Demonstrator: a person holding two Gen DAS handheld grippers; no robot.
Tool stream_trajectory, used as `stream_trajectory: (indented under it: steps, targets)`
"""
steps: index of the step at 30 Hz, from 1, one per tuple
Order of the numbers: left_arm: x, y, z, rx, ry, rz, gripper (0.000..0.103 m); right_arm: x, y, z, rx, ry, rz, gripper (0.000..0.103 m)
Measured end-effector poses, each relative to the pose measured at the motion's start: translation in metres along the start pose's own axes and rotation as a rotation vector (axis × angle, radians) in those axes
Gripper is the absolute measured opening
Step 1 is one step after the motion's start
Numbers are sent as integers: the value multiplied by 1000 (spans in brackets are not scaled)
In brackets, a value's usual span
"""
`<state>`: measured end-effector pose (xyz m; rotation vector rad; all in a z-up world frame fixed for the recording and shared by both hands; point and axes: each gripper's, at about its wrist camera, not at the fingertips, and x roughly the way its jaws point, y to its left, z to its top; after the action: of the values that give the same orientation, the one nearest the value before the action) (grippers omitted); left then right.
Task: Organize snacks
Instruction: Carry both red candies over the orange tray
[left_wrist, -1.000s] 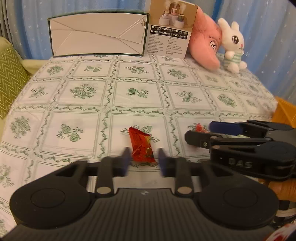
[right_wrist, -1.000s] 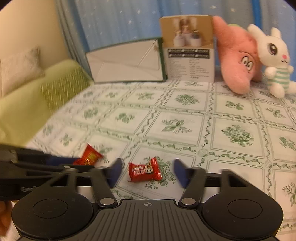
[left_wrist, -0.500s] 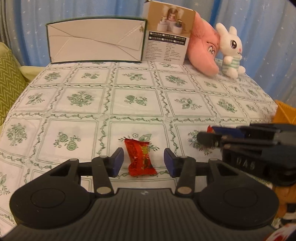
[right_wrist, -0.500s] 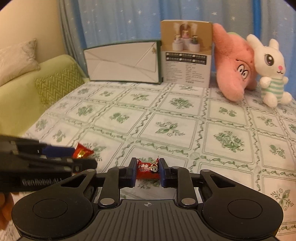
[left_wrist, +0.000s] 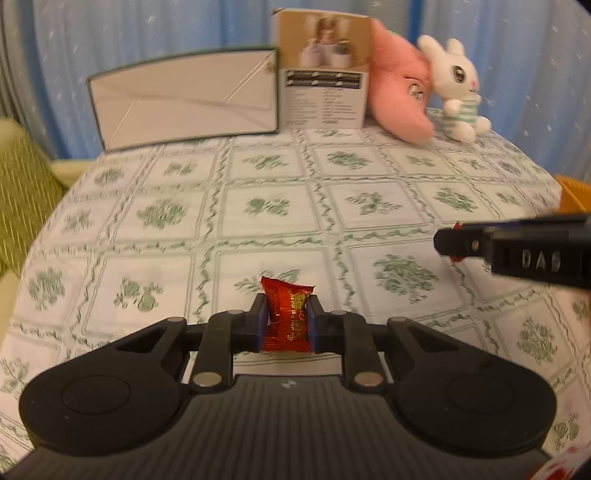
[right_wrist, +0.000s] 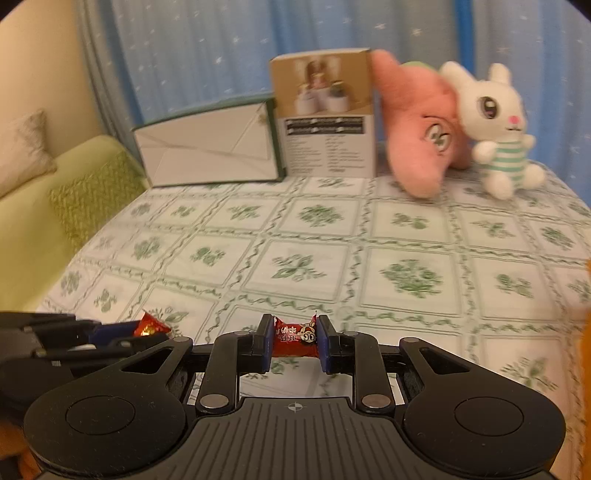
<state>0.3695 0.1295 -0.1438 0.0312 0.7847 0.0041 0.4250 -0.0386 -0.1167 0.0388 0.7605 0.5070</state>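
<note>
Left wrist view: left gripper (left_wrist: 286, 326) is pinching a red candy (left_wrist: 287, 318) lengthwise (long axis pointing away); right gripper (right_wrist: 295, 343) is squeezing its red sweet (right_wrist: 295, 341) crosswise.

A shiny red foil-wrapped candy with gold print (left_wrist: 287, 319) is standing on end, pinched between the left tool's blue pads, while a second red crinkly-wrapped candy with white lettering and a cartoon face (right_wrist: 295, 338) is lying crosswise, squeezed between the right tool's pads.
</note>
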Motion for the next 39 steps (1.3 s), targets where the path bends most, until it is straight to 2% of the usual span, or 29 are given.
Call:
stream_trajectory:
  steps: [9,14,17,32,39]
  targets:
    - [-29,-22,-8,-40,-5,-84,19,-56,-15,-13,55,-15,-85,24]
    - [-65,-45,-12,3,-55,-74,19,-99,-22,-35,131,1,-147,24]
    - [-91,-60,-18,8,-75,-85,19,-129,-20,-48,134,2,-186,24]
    - [-217,-125,-40,-75,-102,-209,19,-259,-17,-95,226,-18,-244,25]
    - [-257,-150,-48,-39,-108,-228,19,-299,-22,-114,238,-23,-266,25]
